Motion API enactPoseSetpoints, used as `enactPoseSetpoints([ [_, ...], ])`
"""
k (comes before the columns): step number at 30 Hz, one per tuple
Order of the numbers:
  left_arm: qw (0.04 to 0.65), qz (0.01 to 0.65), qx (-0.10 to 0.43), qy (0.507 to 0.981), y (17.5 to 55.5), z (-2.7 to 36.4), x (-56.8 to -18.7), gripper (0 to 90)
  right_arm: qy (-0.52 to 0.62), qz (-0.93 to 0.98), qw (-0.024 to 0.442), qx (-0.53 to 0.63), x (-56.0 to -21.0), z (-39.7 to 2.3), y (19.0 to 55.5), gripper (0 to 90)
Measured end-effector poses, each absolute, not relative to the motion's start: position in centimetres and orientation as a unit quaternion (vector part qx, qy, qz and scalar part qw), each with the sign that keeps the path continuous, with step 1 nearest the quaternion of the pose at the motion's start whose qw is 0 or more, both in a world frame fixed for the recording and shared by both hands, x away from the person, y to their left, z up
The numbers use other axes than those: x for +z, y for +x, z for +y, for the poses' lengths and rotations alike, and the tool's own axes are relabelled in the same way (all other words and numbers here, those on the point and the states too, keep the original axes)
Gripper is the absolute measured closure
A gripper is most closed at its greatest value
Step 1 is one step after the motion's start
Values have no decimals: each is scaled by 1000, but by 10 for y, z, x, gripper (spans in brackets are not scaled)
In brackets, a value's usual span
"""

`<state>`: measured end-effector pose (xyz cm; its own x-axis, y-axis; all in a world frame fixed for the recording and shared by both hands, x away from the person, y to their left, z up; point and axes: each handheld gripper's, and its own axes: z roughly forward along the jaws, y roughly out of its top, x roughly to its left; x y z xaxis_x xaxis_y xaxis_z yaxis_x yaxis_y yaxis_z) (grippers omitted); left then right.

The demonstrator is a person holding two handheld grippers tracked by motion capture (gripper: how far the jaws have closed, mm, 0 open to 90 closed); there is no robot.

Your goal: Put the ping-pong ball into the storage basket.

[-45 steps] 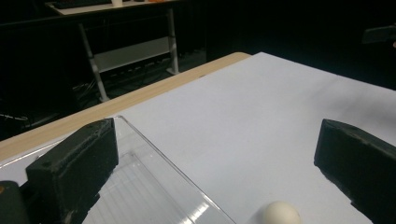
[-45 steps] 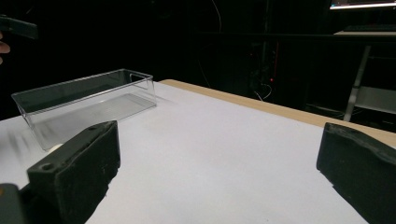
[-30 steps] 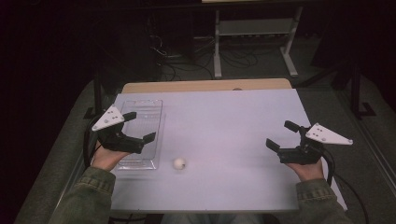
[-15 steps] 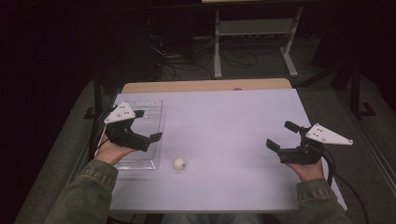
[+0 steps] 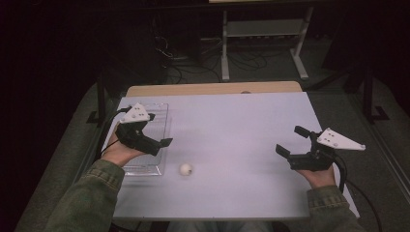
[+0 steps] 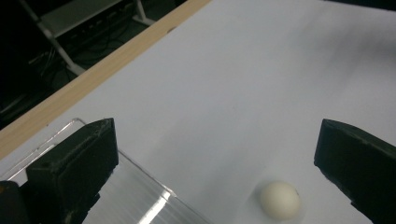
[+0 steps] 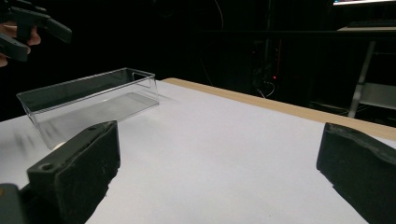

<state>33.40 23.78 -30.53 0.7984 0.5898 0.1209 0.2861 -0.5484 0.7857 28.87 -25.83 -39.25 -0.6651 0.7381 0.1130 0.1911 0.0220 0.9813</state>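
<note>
Ball (image 5: 185, 169): a small white ball is seen lying free on the bench near the person's edge, just beside the right front corner of the clear tray; in the left gripper view it sits low between the jaws, ahead of them and untouched, nearer the right jaw.
Left tongs (image 5: 158, 129): held above the tray's near end with the jaws spread wide and nothing gripped; the opening is turned toward the ball, which is judged to be a line-up for a grasp.
Right tongs (image 5: 291, 140): held above the right side of the bench, well apart from the ball, jaws wide apart and empty; a waiting posture is judged, so that the left side is left free.
Clear tray (image 5: 159, 116): an empty, open-topped transparent box is set along the left edge of the bench, its long side running away from the person; it is judged to be placed as the receptacle for the ball.
Bench (image 5: 241, 125): a pale top with a wooden strip at the far edge.
</note>
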Motion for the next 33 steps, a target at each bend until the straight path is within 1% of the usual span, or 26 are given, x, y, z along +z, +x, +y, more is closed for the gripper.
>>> enactPoseSetpoints([
  [5,386,248,180,870,337,236,-306,0,343,679,224,610,-393,-258,289,0],
  [11,359,225,161,892,339,227,-306,0,343,682,221,607,-394,-258,289,0],
  [19,338,211,144,906,343,218,-307,0,342,683,221,606,-394,-257,289,0],
  [28,283,174,120,936,347,200,-311,0,342,683,221,606,-394,-257,289,0],
  [33,274,164,111,941,348,193,-316,0,342,683,219,606,-394,-257,289,0],
])
